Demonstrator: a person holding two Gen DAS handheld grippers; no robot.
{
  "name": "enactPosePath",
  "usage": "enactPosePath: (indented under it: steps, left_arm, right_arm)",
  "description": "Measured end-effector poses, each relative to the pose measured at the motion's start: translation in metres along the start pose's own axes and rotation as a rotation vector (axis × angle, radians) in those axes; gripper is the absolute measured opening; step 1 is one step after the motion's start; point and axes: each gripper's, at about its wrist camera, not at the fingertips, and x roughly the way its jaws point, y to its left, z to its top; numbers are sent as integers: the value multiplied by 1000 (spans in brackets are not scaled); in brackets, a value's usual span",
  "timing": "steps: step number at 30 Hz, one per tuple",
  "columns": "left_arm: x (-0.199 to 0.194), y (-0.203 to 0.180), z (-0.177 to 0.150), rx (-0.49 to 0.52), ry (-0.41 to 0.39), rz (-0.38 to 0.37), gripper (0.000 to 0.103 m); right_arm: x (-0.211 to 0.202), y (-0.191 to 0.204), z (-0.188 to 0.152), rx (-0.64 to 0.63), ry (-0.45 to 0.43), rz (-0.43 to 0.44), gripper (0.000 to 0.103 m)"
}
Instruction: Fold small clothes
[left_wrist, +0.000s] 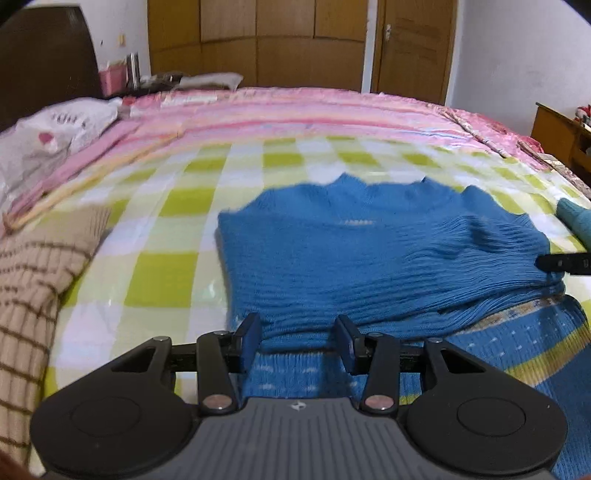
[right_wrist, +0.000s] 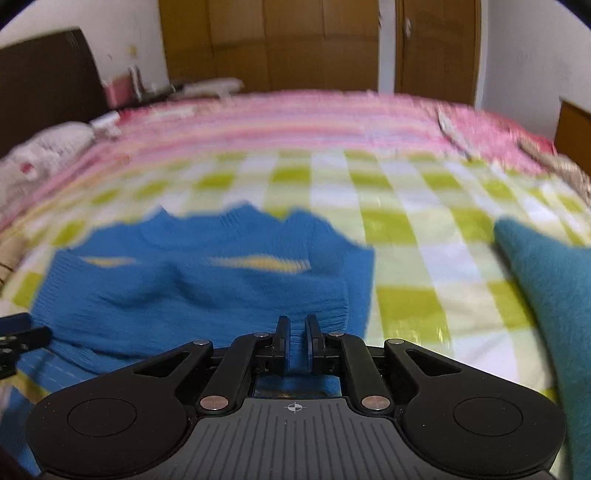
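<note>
A blue knit sweater (left_wrist: 369, 258) lies on the green-and-white checked cover, folded over itself, with a patterned yellow-banded part at the near right. My left gripper (left_wrist: 297, 336) is open, its fingers astride the near folded edge. My right gripper (right_wrist: 297, 345) has its fingers nearly together with blue knit between them, at the sweater's (right_wrist: 207, 280) near right edge. The right gripper's fingertip shows at the left wrist view's right edge (left_wrist: 561, 264), and the left gripper shows at the right wrist view's left edge (right_wrist: 14, 339).
A beige checked garment (left_wrist: 33, 280) lies at the left. A teal garment (right_wrist: 546, 295) lies at the right. A pink striped blanket (left_wrist: 295, 110) covers the far half of the bed, with a pillow (left_wrist: 48, 133) at far left. Wooden wardrobes stand behind.
</note>
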Motion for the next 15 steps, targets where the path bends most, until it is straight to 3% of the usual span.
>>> enactPosePath:
  steps: [9, 15]
  left_arm:
    - [-32, -1, -11, 8, -9, -6, 48]
    - [-69, 4, -37, -22, 17, -38, 48]
  right_arm:
    - [-38, 0, -13, -20, -35, 59, 11]
    - [-80, -7, -46, -49, 2, 98, 11]
